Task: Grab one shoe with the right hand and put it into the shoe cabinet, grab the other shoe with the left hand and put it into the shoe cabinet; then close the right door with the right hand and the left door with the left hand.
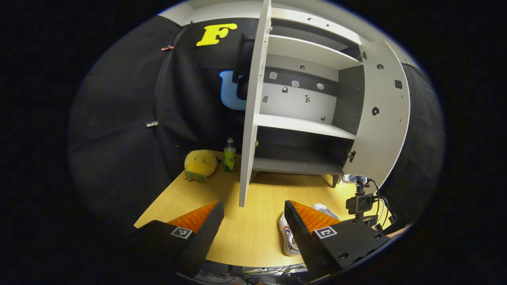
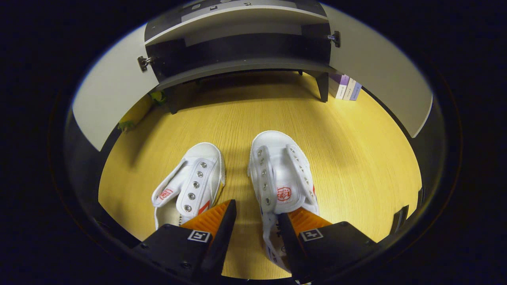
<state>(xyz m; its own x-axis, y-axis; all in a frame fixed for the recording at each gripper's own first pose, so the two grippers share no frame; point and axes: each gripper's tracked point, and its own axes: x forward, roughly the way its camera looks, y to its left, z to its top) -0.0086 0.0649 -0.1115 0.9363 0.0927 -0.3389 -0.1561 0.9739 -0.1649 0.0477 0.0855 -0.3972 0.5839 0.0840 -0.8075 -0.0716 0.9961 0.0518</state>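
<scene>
two white shoes side by side on the wooden table, toes toward the shoe cabinet (image 2: 237, 63). right shoe (image 2: 281, 174) sits with its heel opening between the right gripper (image 2: 256, 225) fingers; jaws spread, one finger inside the opening, not clamped. left shoe (image 2: 192, 182) just beside it, untouched. left gripper (image 1: 253, 217) hangs over the table (image 1: 253, 237), jaws wide apart, holding nothing. both cabinet doors open; left door (image 1: 253, 99), right door (image 1: 386, 111). yellow plush (image 1: 200, 164) and green bottle (image 1: 229, 155) near the left door.

Both cabinet doors (image 2: 115, 99) open; bottom shelf (image 2: 241, 65) free, 2 shoes (image 2: 277, 174) in front.
</scene>
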